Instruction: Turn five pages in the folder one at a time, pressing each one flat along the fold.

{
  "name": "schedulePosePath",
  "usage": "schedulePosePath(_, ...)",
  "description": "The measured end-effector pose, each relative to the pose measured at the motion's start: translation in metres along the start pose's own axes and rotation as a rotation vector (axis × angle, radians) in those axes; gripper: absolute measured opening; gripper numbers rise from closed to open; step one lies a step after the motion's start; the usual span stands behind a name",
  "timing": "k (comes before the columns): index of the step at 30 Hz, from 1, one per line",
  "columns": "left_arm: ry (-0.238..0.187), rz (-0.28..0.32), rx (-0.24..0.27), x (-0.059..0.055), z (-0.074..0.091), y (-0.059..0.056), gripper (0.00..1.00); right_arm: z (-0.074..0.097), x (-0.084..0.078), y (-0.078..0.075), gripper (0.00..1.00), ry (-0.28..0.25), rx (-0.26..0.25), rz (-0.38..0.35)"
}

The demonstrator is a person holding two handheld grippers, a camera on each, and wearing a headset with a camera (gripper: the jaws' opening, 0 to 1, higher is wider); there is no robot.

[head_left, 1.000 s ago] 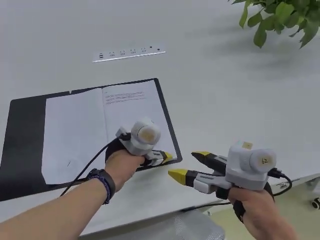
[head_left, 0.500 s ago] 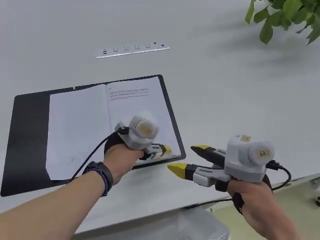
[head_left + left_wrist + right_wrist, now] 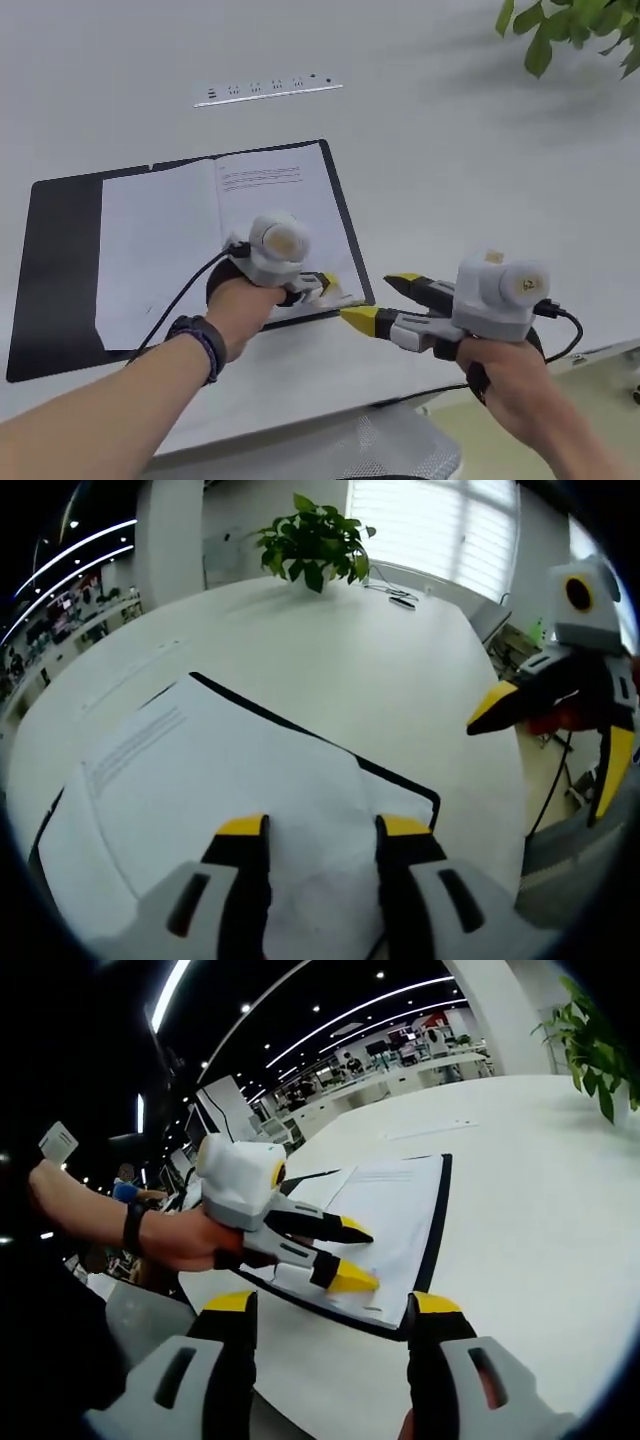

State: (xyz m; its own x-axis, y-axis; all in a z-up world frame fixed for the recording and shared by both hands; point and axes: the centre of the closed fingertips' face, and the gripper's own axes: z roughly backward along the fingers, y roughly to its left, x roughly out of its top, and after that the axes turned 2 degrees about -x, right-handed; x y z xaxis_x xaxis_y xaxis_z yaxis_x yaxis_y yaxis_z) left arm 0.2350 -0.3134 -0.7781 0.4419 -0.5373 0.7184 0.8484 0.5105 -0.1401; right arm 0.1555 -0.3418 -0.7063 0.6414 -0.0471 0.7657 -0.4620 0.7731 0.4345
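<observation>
The folder lies open and flat on the white tabletop, toward nine o'clock in the head view, its black cover showing as a wide band along the nine o'clock side. Its left-hand page is blank. Its right-hand page carries a few lines of print near its twelve o'clock edge. In the left claw view the top sheet's near corner sits a little off the sheet beneath it.

The left claw is over the five o'clock corner of the right-hand page. Its jaws stand apart with only paper under them, and nothing is pinched between them. Whether the tips touch the sheet cannot be told. A dark wristband circles the wrist behind it.

The right claw hangs over bare tabletop just off that same corner, at four o'clock from the folder. It points back toward the left claw, spread wide and empty.

A power strip lies well apart at twelve o'clock from the folder. A leafy plant stands at two o'clock.
</observation>
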Motion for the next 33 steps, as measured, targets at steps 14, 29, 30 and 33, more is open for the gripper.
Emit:
schedulePosePath(14, -0.055, 0.132, -0.033, 0.0, 0.006, 0.001, 0.33, -0.03, 0.032, -0.028, 0.53, -0.086, 0.017, -0.1)
schedulePosePath(29, -0.073, 0.162, -0.03, -0.003, 0.011, 0.002, 0.32, -0.077, 0.035, -0.039, 0.45, -0.079, 0.053, -0.231)
schedulePosePath(30, -0.076, 0.168, -0.03, -0.003, 0.012, 0.002, 0.32, -0.078, 0.034, -0.038, 0.44, -0.076, 0.057, -0.236)
schedulePosePath(33, -0.08, 0.175, -0.031, -0.003, 0.013, 0.003, 0.32, -0.081, 0.032, -0.035, 0.42, -0.059, 0.062, -0.229)
